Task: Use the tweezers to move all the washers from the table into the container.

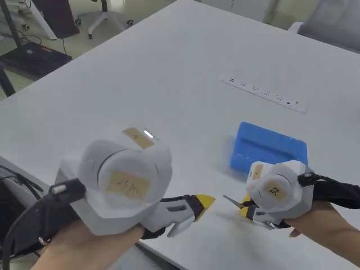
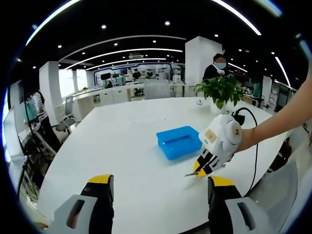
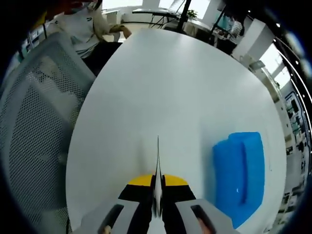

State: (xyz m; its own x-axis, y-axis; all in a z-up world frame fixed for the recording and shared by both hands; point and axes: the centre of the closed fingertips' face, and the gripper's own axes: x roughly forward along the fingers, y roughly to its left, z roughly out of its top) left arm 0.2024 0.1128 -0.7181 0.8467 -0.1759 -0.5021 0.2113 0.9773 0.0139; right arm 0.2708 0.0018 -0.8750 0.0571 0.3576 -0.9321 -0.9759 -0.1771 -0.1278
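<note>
Jaws of the right gripper (image 3: 157, 184) are clamped flat on the tweezers (image 3: 157, 156). The points project straight ahead at 12 o'clock, low over the table (image 3: 161, 87). In my judgement this hold keeps the tips in plain sight ahead of the jaws for picking. Left gripper (image 2: 160, 187) stands with its jaws wide apart and holds nothing, judged to be on standby. Blue container (image 3: 241, 170) lies on the table near the tweezers, at 3 o'clock of them, presumably to keep transfers short. Count: two grippers, one pair of tweezers, one container. Washers are too small to make out on the white top, so their place and number cannot be told.
</note>
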